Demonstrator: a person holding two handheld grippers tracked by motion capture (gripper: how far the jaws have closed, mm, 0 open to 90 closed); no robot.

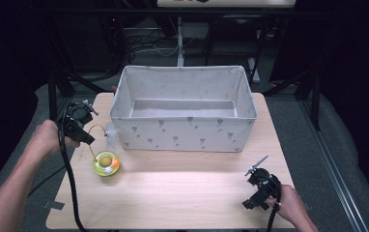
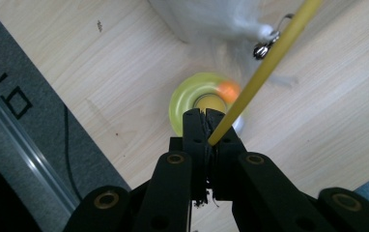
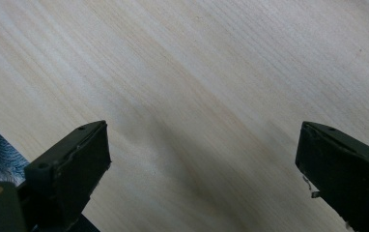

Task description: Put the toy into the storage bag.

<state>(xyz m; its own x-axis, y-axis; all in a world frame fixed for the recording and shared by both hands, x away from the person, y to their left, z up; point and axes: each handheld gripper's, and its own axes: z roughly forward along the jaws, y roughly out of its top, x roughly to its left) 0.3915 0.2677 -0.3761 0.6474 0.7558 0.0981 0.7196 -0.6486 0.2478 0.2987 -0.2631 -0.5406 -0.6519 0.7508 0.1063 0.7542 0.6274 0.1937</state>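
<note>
Left gripper [image 2: 205, 126]: the jaws are pressed together on the near end of a thin yellow wand [image 2: 262, 72], with no gap visible between the pads apart from the wand itself. In the high view the same gripper [image 1: 87, 138] sits at the left edge of the wooden table [image 1: 182, 193], beside the front left corner of the grey fabric box [image 1: 185, 133].

Yellow wand: its long axis runs from the clamped end up and away from the jaws, toward the box. In the high view it arcs [image 1: 94, 128] from the gripper toward a white feather tuft [image 1: 111, 133] that hangs by a small metal clip [image 2: 264, 46] at its far end, just beside the box wall.

Round yellow-green toy [image 1: 106, 163]: it lies flat on the table below the wand, near the box corner, carrying an orange ball [image 2: 229, 89].

Right gripper [image 3: 204, 159]: the jaws stand wide apart over bare wood, holding and touching nothing; it rests near the front right corner of the table [image 1: 259, 191], well apart from the wand.
</note>
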